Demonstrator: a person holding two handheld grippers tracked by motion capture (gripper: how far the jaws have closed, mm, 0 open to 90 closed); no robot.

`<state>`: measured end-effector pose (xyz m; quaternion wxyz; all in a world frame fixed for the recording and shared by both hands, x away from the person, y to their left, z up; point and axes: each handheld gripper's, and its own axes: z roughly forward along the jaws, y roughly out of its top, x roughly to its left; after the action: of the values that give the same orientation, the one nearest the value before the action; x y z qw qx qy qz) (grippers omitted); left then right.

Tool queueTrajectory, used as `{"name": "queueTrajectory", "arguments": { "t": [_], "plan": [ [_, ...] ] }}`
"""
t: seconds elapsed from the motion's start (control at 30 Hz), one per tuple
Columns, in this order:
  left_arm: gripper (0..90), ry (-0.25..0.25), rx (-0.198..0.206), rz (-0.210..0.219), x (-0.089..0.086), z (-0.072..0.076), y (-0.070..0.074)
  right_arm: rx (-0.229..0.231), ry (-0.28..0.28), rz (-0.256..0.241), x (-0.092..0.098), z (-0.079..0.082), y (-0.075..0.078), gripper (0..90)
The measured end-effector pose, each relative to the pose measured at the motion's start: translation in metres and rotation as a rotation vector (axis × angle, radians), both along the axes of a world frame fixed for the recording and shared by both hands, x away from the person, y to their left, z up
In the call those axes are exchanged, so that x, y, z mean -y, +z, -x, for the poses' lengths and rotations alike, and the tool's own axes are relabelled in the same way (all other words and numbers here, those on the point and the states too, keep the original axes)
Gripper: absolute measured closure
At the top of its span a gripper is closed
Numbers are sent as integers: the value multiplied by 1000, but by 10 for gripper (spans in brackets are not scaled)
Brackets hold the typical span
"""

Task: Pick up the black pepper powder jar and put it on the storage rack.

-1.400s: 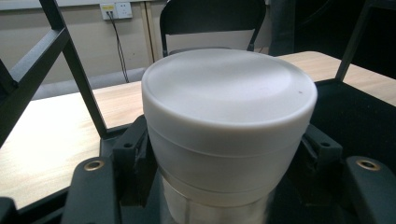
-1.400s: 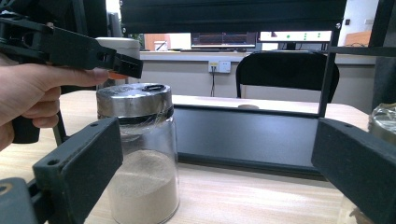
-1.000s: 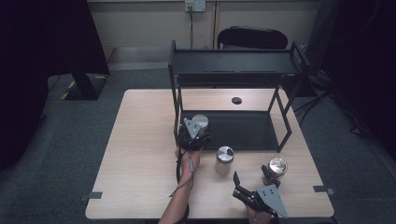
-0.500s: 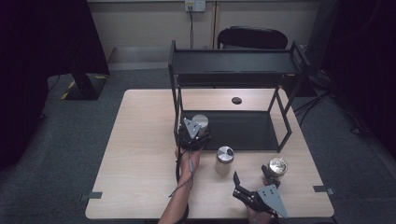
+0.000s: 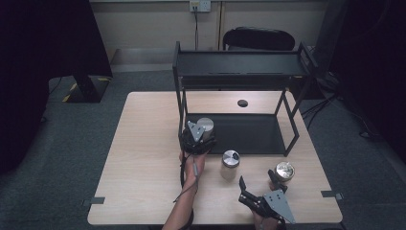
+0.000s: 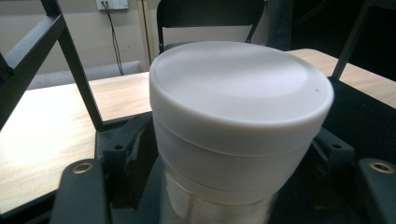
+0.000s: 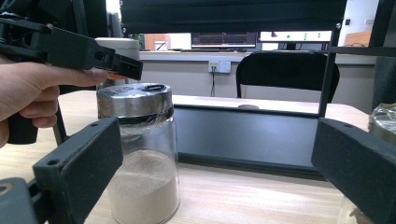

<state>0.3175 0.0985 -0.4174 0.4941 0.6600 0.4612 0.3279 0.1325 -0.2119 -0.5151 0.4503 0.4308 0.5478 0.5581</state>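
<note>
A jar with a white lid (image 5: 206, 125) stands at the front left corner of the black rack's lower shelf (image 5: 249, 132). My left gripper (image 5: 196, 139) is shut on it; in the left gripper view the white-lidded jar (image 6: 238, 116) sits between both jaws. A glass shaker with a silver lid (image 5: 231, 160) stands on the table in front of the rack, partly full of tan powder (image 7: 142, 186). A third jar (image 5: 284, 171) stands to its right. My right gripper (image 5: 257, 182) is open near the table's front edge, behind and between these two jars, touching neither.
The black two-level rack (image 5: 239, 67) takes up the back half of the wooden table (image 5: 143, 158). A small dark disc (image 5: 242, 103) lies on the table behind the lower shelf. A black chair (image 5: 258, 38) stands beyond the table.
</note>
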Motion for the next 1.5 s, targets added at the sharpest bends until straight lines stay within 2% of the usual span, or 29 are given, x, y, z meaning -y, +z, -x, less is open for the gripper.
{"name": "queueTrajectory", "arguments": {
  "t": [0.77, 0.87, 1.17, 1.5],
  "plan": [
    [254, -22, 44, 10, -3, 7, 8, 0, -1, 0, 0, 0, 0, 11],
    [248, -29, 44, 30, -5, 8, 10, -1, -1, -1, 0, 0, 0, 11],
    [196, -43, 63, 33, -7, 9, 16, 0, -1, -1, 0, 0, 0, 11],
    [97, -23, 102, 16, -2, 16, 22, 0, -1, -2, 0, 0, 0, 11]
  ]
}}
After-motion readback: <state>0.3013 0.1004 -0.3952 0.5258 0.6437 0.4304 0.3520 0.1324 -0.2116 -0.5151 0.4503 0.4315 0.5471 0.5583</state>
